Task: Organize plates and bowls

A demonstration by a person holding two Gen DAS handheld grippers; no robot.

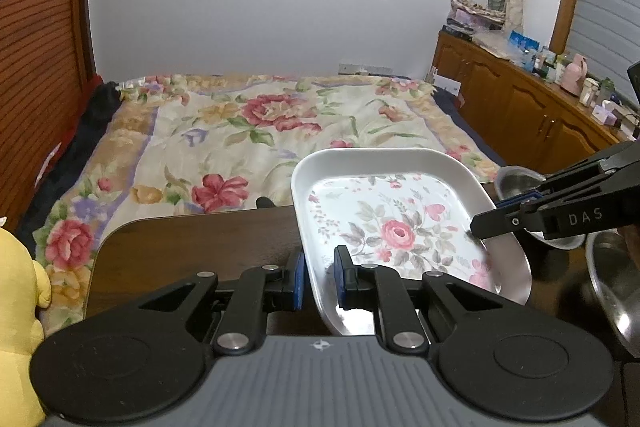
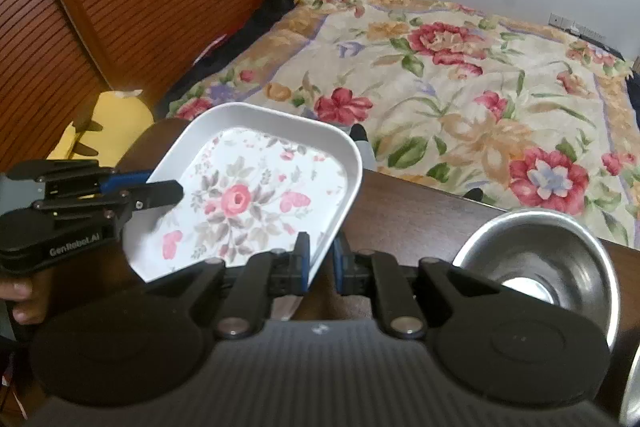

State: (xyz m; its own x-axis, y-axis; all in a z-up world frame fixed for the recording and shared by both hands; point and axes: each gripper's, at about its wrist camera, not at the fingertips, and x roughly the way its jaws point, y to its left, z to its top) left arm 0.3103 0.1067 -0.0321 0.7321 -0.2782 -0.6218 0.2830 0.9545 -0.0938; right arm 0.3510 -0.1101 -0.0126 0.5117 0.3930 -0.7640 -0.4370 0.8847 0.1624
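Left gripper (image 1: pixel 319 275): jaws clamped on the plate (image 1: pixel 384 223) rim, near-left edge. Right gripper (image 2: pixel 320 259): jaws clamped on the opposite rim. Plate is held tilted above the bench (image 2: pixel 420 203). A steel bowl (image 2: pixel 536 259) stands beside it.

White square plate (image 1: pixel 396 223), rounded corners, raised rim, pink rose print inside; tilted, lifted off the dark wooden surface (image 1: pixel 192 251). Stainless steel bowl (image 2: pixel 536 259) upright on surface just right of plate, empty, interior shiny; second steel bowl (image 1: pixel 612 287) near it, partly cropped
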